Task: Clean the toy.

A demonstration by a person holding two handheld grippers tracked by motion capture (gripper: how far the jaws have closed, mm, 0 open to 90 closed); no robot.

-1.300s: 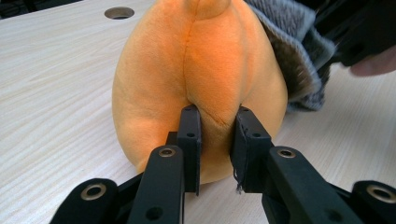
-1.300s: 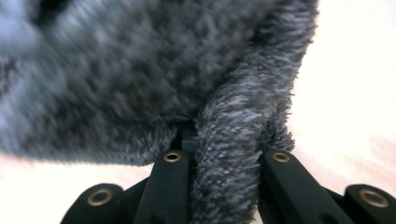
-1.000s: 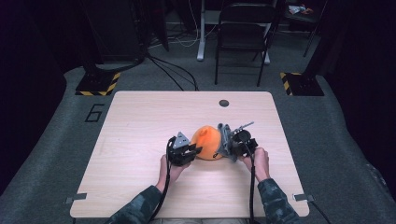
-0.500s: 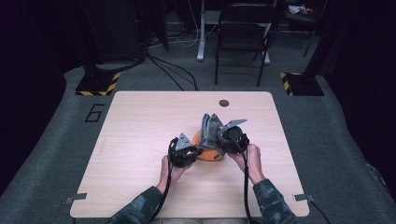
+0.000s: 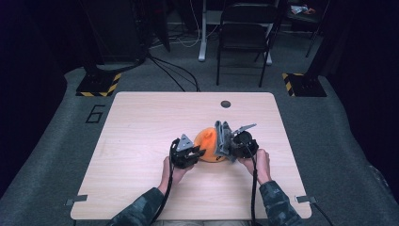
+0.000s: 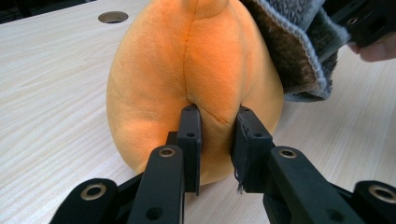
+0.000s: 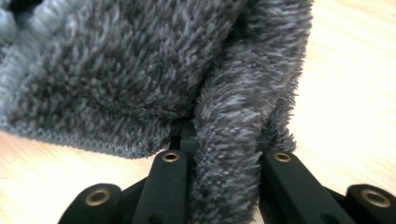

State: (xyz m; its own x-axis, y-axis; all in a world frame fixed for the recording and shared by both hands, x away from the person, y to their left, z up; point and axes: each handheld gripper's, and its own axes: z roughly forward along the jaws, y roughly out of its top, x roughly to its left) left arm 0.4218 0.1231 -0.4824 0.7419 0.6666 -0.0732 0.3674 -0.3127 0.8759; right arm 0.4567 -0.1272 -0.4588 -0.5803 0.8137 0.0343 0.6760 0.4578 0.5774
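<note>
I see the orange plush (image 5: 207, 143) resting on the table (image 5: 141, 132), a little right of centre and toward the near edge, between my two hands. In the left gripper view it reads as a rounded, soft, pear-like shape (image 6: 191, 70) with a seam running down its middle, sitting directly on the wood.

Left tool (image 5: 188, 153): at the plush's left side, its jaws pressed into the orange fabric. The left gripper view shows a fold of the plush along the seam squeezed between the two black jaws, so I call it pinching the plush low on its near face. Left hand (image 5: 170, 170) just behind it, low to the table.

Right tool (image 5: 230, 143): at the plush's right side, clamped on a grey fuzzy cloth (image 5: 222, 139). In the right gripper view a thick fold of the grey pile (image 7: 229, 154) runs down between the jaws and hides their tips; the rest of the cloth spreads up and to the left. In the left gripper view the same cloth (image 6: 299, 51) lies against the plush's upper right flank, touching it. Right hand (image 5: 256, 162) near the table's near right part.

A round cable hole (image 5: 226, 104) sits in the table's far side. A folding chair (image 5: 244, 33) stands on the floor beyond the table.
</note>
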